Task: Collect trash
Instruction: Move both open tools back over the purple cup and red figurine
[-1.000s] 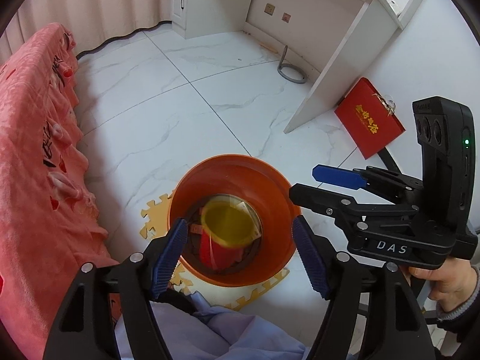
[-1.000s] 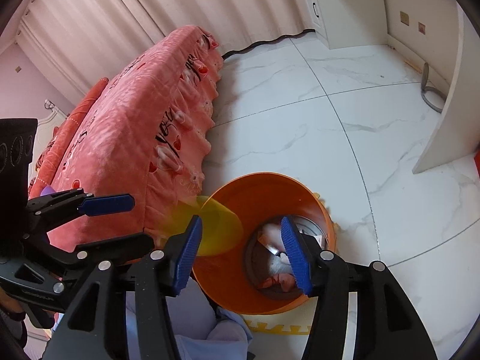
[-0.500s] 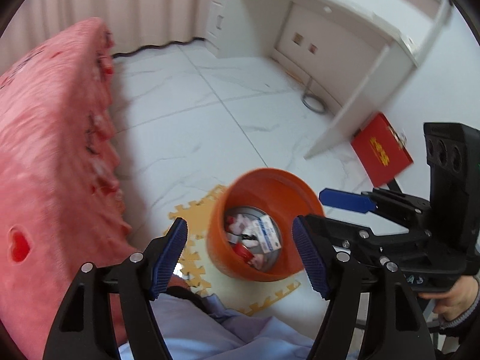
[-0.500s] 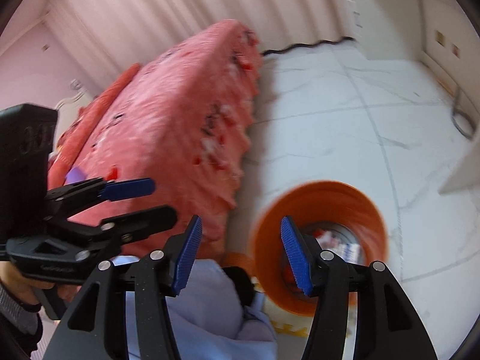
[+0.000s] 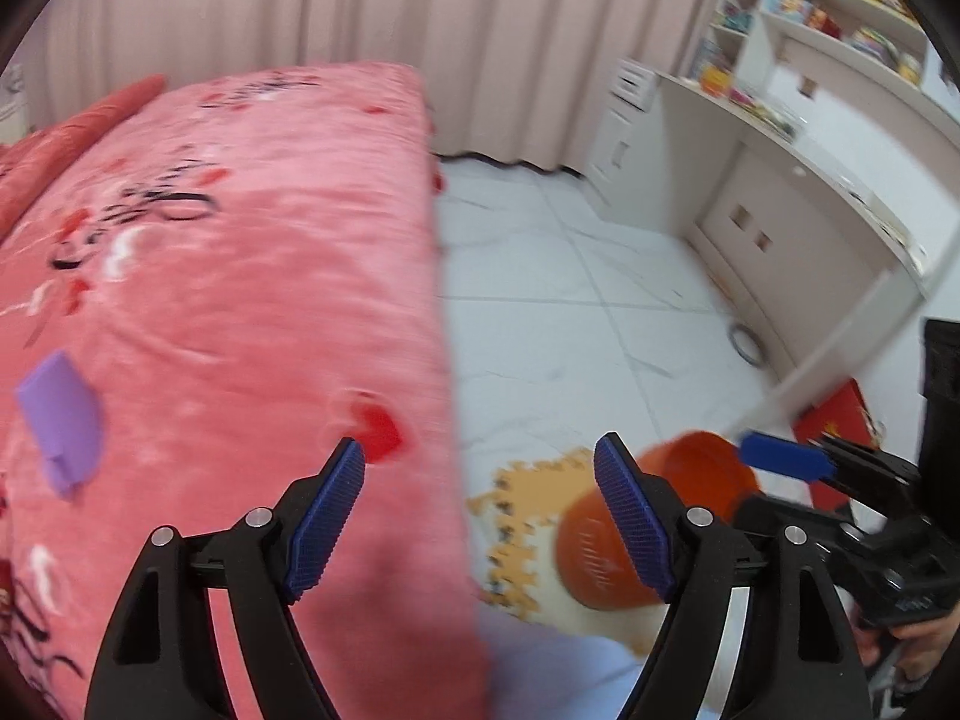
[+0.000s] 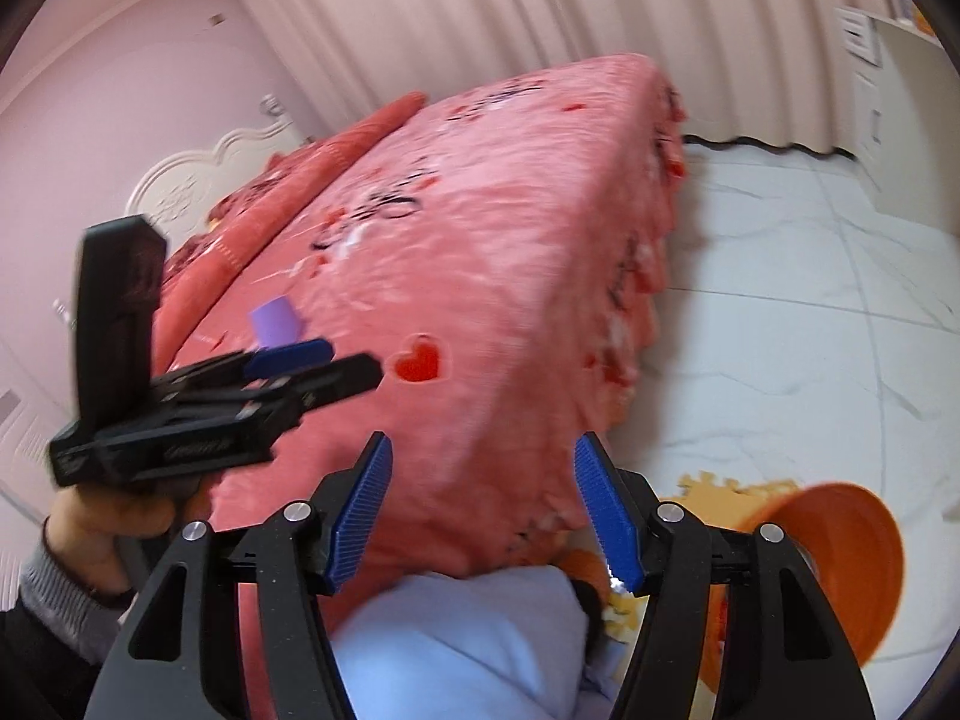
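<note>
A purple scrap of paper (image 5: 60, 420) lies on the pink bedspread (image 5: 240, 276), at the left of the left wrist view and far up the bed in the right wrist view (image 6: 276, 321). The orange trash bin (image 5: 630, 540) stands on the floor by the bed's corner, at lower right in both views (image 6: 852, 558). My left gripper (image 5: 480, 516) hangs over the bed's edge, its jaws opening with nothing between them. My right gripper (image 6: 483, 516) is over the bed's near corner, its jaws also opening and empty. Each gripper shows in the other's view.
A yellow puzzle foam mat (image 5: 522, 510) lies under the bin on the white tiled floor (image 5: 570, 312). A white desk (image 5: 798, 180) with shelves stands at the right, a red box (image 5: 834, 426) leaning by it. Curtains hang behind the bed. The person's light-blue clothing (image 6: 468, 642) fills the bottom.
Both grippers swung up and away from the bin toward the bed. A yellow cup seen at the bin a second ago is gone from sight. The jaws stand a little wider.
</note>
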